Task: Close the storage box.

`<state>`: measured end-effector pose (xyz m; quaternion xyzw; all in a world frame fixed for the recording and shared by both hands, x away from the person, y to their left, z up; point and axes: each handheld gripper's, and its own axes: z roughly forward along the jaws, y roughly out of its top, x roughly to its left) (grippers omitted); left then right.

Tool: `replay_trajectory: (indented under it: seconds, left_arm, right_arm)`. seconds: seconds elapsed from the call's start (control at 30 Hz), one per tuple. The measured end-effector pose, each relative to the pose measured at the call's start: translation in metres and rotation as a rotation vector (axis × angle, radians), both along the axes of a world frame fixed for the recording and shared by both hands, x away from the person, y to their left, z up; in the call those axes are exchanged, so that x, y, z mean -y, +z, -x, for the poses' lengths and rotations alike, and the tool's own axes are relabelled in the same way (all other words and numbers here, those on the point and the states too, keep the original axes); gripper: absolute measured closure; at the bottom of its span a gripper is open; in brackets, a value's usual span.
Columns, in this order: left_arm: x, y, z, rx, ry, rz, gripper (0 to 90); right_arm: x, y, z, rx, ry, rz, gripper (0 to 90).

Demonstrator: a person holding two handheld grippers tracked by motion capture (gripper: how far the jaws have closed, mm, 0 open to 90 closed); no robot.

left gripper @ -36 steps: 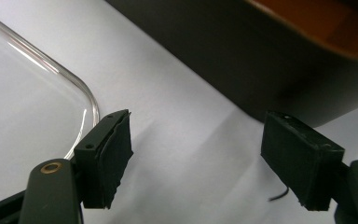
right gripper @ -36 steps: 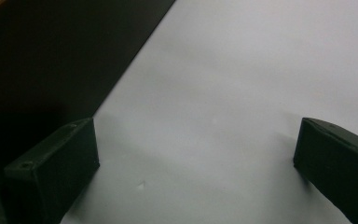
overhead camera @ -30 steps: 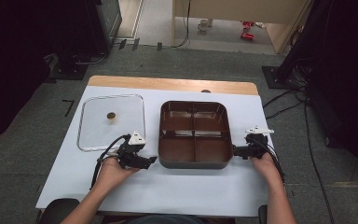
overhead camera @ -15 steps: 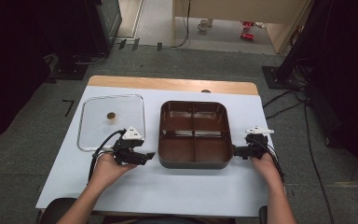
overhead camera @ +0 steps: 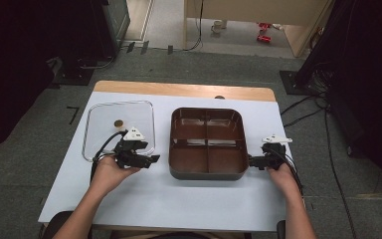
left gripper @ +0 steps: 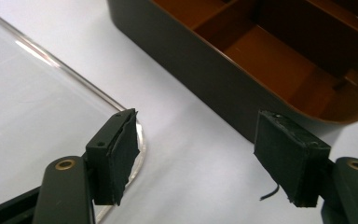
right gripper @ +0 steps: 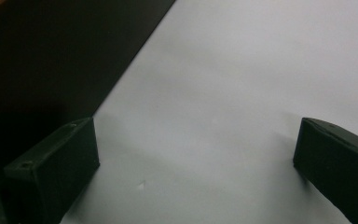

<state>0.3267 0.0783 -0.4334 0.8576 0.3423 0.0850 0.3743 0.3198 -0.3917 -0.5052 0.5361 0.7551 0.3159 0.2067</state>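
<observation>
A brown four-compartment tray (overhead camera: 207,172) sits mid-table, its compartments bare. A clear square lid (overhead camera: 99,129) with a small brown knob (overhead camera: 119,123) lies flat to its left. My left gripper (overhead camera: 154,160) is open between lid and tray; in the left gripper view (left gripper: 198,158) one jaw hangs over the lid's corner (left gripper: 51,116), the other near the tray's dark wall (left gripper: 205,70). My right gripper (overhead camera: 251,161) stands open at the tray's right side; in the right gripper view (right gripper: 196,163) its jaws straddle bare table, with the tray wall (right gripper: 51,56) at left.
The white table top (overhead camera: 179,199) has free room in front of the tray. A wooden strip (overhead camera: 179,89) runs along the far edge. Cables trail from both grippers. Dark stands and floor cables (overhead camera: 308,114) surround the table.
My left gripper has moved back and left, away from the tray's left wall toward the lid's near corner. The right gripper has barely moved.
</observation>
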Motion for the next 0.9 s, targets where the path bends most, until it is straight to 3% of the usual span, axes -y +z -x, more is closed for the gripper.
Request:
replay_trajectory:
  seconds: [0.1,0.57,0.73,0.9]
  left_arm:
    - [-0.002,0.003,-0.005,-0.006,0.019,0.022,30.3]
    - [-0.007,0.016,-0.032,0.011,0.015,0.047,31.5]
    - [-0.011,0.018,-0.041,0.04,0.002,0.008,31.7]
    - [-0.018,0.02,-0.052,0.039,0.027,0.035,32.6]
  right_arm:
    - [0.0,0.0,0.0,0.0,0.0,-0.001,0.0]
    - [0.0,0.0,0.0,0.002,0.001,0.001,0.0]
    - [0.0,0.0,0.0,0.001,0.0,0.0,0.0]
    - [0.0,0.0,0.0,0.001,0.0,0.0,0.0]
